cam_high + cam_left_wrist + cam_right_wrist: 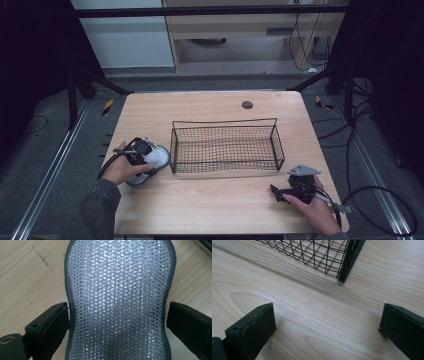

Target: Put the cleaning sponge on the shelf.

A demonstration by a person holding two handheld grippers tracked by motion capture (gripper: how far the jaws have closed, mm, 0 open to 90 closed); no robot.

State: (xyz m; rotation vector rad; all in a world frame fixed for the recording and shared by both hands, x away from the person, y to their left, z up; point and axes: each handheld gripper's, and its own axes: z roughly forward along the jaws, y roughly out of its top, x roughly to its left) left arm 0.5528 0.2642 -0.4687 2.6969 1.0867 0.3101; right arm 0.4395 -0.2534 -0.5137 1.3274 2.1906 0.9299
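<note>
Silver mesh scouring pad [117,302] flat on the wooden bench [210,210], just left of the black wire basket [226,148], lying between the spread jaws of the left tongs [117,322]; left jaw touching its dark edge, right jaw just clear. Right tongs [327,327] wide apart over bare wood near the basket's corner, gripping nothing.

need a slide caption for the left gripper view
Left tongs straddle the waist of a silver mesh scrubbing pad lying on the wooden table.
</note>
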